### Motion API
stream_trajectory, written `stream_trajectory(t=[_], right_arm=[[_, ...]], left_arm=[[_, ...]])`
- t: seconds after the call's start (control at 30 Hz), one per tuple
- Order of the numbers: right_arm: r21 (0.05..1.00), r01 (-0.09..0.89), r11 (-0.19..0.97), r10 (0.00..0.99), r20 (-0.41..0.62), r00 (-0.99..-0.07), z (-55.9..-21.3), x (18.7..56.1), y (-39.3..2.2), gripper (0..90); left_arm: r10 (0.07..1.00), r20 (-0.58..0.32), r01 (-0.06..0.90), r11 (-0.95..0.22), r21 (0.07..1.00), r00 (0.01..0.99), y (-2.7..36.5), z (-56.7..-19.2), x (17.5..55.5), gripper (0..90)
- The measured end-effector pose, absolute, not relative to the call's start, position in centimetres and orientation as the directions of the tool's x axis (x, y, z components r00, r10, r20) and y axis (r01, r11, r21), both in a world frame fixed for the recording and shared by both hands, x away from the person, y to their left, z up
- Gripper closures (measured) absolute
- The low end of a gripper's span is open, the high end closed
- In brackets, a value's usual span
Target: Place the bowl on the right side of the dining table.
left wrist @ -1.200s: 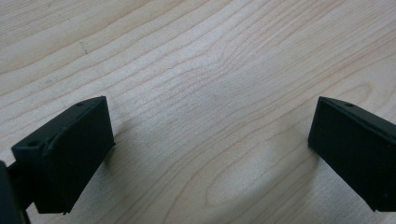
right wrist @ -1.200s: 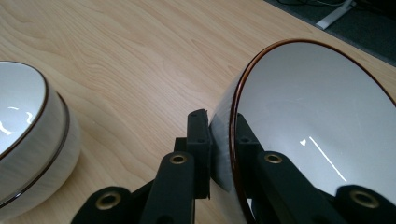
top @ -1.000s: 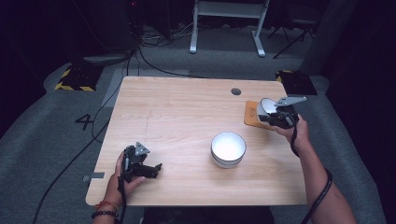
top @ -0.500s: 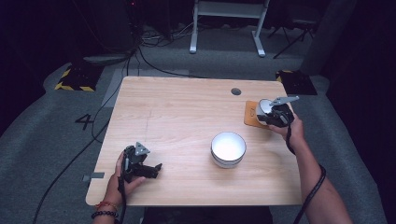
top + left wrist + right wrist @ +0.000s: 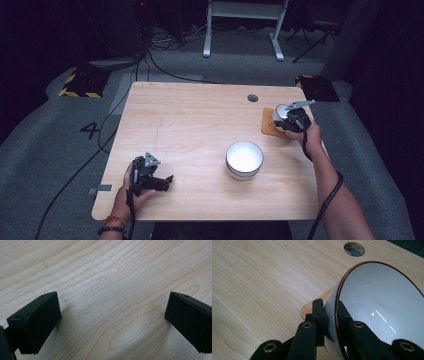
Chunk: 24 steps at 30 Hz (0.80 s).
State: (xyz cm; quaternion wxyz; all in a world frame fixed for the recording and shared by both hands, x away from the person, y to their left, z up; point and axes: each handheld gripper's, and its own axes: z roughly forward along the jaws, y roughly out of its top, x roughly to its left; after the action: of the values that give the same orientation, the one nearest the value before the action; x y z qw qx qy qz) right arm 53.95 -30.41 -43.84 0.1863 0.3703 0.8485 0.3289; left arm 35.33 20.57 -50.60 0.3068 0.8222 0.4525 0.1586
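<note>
High view, "4" (image 5: 91, 130) on floor mat (image 5: 60, 150)

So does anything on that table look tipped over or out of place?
Yes: the small bowl at the far right edge is tilted over the wooden coaster, its rim pinched by the right hand-held gripper. The white bowl sits upright.

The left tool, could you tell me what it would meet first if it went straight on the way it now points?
Probably bare table: the left tool points at wood grain with its jaws open and nothing between them. Farther along, the white bowl may lie near that line; depth is unclear.
</note>
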Motion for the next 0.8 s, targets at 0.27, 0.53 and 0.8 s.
stream_trajectory(t=[0.27, 0.53, 0.8], right_arm=[[0.676, 0.527, 0.515, 0.766, -0.087, -0.637, -44.5, 54.7, -30.1, 81.8], [0.674, 0.521, 0.524, 0.766, -0.106, -0.633, -44.7, 55.2, -29.7, 81.9], [0.67, 0.538, 0.512, 0.765, -0.071, -0.64, -45.0, 55.2, -29.5, 82.1]], left_arm=[[0.84, -0.021, 0.648, -0.403, 0.646, 0.542, 20.6, -50.6, 35.2, 0.5], [0.839, -0.022, 0.648, -0.403, 0.646, 0.544, 20.6, -50.6, 35.2, 0.5], [0.839, -0.023, 0.648, -0.403, 0.646, 0.544, 20.6, -50.6, 35.2, 0.5]])
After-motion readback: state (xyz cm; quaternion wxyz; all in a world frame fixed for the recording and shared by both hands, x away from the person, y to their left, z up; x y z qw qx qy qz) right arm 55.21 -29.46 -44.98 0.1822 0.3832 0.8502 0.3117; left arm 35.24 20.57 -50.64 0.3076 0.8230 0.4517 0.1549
